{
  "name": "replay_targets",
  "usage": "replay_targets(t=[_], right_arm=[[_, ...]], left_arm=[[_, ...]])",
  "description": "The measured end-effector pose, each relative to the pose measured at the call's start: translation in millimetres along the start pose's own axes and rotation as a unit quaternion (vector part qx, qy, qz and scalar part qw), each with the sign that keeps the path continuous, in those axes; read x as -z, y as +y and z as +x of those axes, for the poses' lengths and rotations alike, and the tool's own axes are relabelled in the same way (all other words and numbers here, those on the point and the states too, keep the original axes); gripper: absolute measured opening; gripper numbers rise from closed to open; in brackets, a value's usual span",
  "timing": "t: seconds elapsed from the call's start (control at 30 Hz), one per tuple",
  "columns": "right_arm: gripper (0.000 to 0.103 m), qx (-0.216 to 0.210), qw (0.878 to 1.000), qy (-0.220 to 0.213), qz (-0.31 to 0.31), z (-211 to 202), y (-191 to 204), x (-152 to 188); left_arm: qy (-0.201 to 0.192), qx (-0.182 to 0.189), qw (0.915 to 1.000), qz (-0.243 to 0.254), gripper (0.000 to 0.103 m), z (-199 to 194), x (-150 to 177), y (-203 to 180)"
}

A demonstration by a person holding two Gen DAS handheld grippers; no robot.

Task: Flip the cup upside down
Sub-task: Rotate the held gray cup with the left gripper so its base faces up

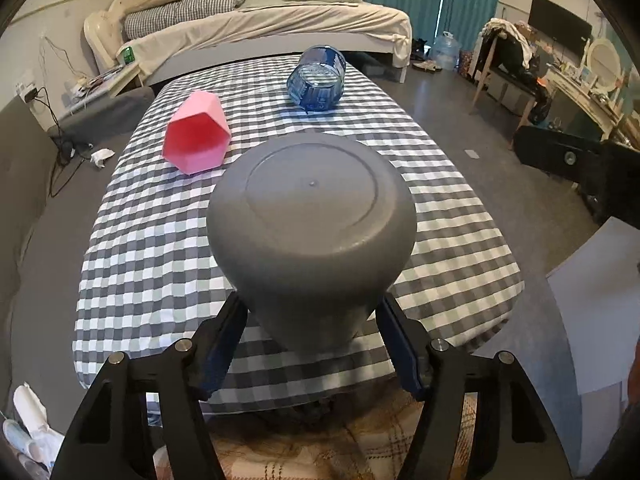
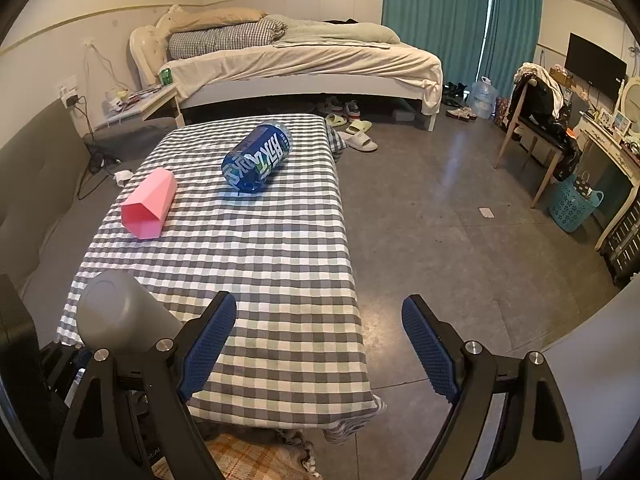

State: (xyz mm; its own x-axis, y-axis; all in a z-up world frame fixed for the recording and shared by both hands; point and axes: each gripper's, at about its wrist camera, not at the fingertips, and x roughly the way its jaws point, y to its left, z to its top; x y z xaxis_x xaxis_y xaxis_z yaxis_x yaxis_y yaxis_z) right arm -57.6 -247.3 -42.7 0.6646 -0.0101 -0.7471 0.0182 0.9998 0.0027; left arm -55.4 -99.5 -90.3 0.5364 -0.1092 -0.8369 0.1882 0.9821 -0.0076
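My left gripper [image 1: 310, 316] is shut on a grey cup [image 1: 312, 236] and holds it above the near end of the checked table [image 1: 460, 248], the cup's flat base facing the camera. In the right wrist view the grey cup [image 2: 116, 312] shows at lower left, held on its side. My right gripper [image 2: 318, 340] is open and empty over the table's near right edge. A pink hexagonal cup [image 1: 196, 138] lies on its side on the left of the table; it also shows in the right wrist view [image 2: 150, 204].
A blue-labelled plastic cup or bottle section [image 1: 318, 80] lies on its side at the far end of the table, also in the right wrist view [image 2: 258, 158]. A bed [image 2: 304, 64] stands behind. A grey sofa [image 2: 36, 184] runs along the left.
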Motion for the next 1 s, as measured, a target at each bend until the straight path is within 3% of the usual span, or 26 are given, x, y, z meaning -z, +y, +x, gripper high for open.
replay_targets(t=[0.4, 0.77, 1.0], right_arm=[[0.085, -0.005, 1.0, 0.014, -0.01, 22.5, 9.6, -1.4], [0.085, 0.0, 1.0, 0.019, 0.006, 32.1, 1.6, -7.9], [0.085, -0.009, 1.0, 0.014, -0.003, 21.6, 12.0, -3.6]], left_arm=[[-0.08, -0.001, 0.9962, 0.035, 0.066, 2.6, -35.3, 0.7], [-0.036, 0.017, 0.9985, 0.039, 0.066, 0.0, -15.8, 10.9], [-0.01, -0.007, 0.9991, 0.041, 0.071, 15.9, -3.2, 6.6]])
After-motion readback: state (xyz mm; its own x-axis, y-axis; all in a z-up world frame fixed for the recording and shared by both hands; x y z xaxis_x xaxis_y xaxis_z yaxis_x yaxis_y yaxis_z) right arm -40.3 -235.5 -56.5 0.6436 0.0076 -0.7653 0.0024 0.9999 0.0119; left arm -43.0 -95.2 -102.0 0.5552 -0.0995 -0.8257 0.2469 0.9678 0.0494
